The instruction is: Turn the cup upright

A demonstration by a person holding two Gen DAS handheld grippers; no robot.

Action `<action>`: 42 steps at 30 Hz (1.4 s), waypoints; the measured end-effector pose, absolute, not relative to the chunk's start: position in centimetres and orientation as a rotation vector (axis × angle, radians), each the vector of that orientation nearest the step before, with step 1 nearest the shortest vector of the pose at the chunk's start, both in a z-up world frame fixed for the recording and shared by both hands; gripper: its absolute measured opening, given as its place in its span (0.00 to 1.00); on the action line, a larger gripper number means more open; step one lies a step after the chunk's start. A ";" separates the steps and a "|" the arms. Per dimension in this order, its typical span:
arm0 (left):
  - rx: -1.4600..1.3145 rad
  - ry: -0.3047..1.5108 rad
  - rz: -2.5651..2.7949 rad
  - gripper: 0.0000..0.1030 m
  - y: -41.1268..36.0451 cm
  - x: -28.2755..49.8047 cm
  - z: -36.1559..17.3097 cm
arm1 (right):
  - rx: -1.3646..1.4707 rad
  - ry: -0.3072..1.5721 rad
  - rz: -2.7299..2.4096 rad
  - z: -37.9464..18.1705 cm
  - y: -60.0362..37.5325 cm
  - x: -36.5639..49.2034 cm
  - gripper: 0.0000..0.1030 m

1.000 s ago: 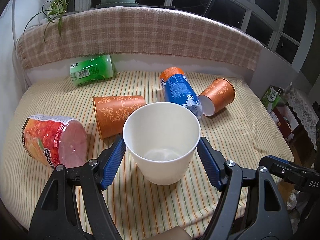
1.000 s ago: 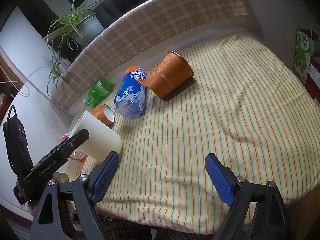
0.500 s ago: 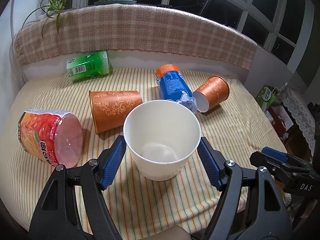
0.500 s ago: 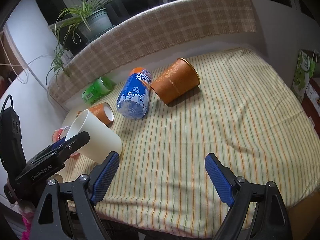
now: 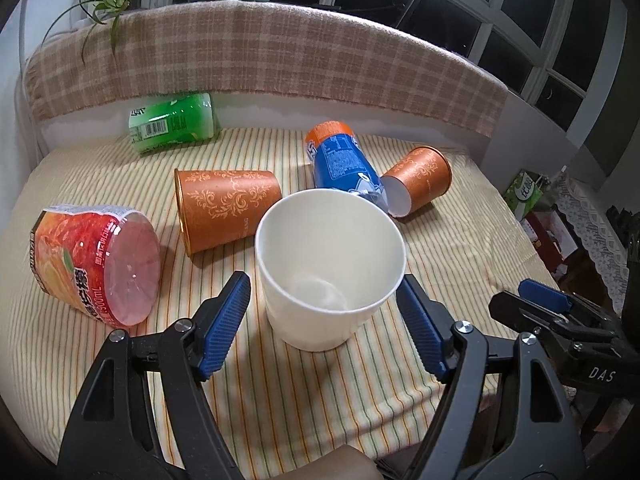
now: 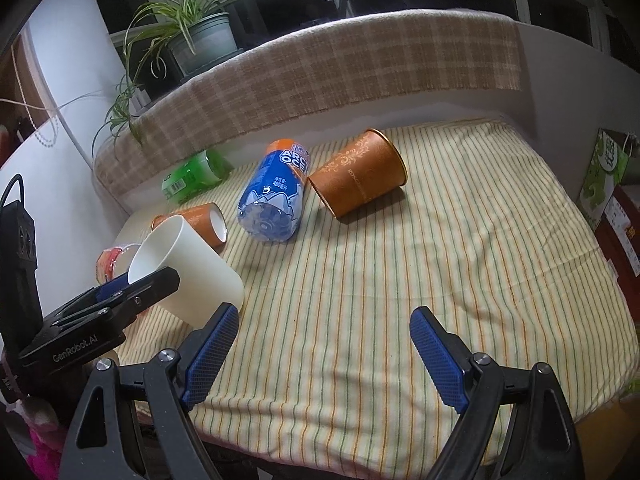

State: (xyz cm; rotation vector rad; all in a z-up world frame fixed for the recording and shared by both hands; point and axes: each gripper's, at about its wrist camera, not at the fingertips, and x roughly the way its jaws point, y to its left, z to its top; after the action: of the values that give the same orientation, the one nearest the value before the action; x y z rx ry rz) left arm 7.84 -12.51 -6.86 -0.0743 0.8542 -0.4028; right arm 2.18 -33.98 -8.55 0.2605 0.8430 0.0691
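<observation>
A white paper cup [image 5: 328, 264] stands mouth-up on the striped cloth, between the blue pads of my left gripper [image 5: 324, 320]. The jaws are open, with a gap on each side of the cup. In the right wrist view the cup [image 6: 188, 268] appears at the left, with the left gripper's black arm in front of it. My right gripper [image 6: 320, 356] is open and empty over the cloth's front edge. Two orange cups lie on their sides: one [image 5: 224, 208] left of the white cup, one [image 5: 420, 188] at the right.
A blue bottle [image 5: 344, 164], a green bottle [image 5: 172, 122] and a red-orange bottle [image 5: 96, 264] lie on the striped cloth [image 6: 440, 264]. A checked blanket [image 5: 280, 60] covers the ledge behind, with a potted plant [image 6: 200, 36]. Boxes [image 6: 608, 184] stand off the right edge.
The left gripper's jaws have opened off the white cup, which now stands free. Both cameras have pulled back slightly; the right gripper has stayed open.
</observation>
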 end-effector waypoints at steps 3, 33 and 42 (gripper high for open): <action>-0.080 0.855 -0.403 0.78 -12.3 7.7 -6.9 | 0.238 0.836 0.068 -8.3 -33.5 2.1 0.87; -0.061 0.694 -0.292 0.87 -7.1 2.7 -4.5 | 0.068 0.727 0.035 -5.8 -29.2 1.9 0.90; -0.038 0.481 -0.162 1.00 -4.9 0.1 -1.3 | -0.025 0.617 -0.003 -3.9 -26.9 1.0 0.99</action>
State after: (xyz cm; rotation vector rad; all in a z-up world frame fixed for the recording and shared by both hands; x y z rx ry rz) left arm 0.06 -4.92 -1.32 -0.0375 0.4806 -0.1616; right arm 1.00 -26.90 -3.90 -0.0249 0.6169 -0.0031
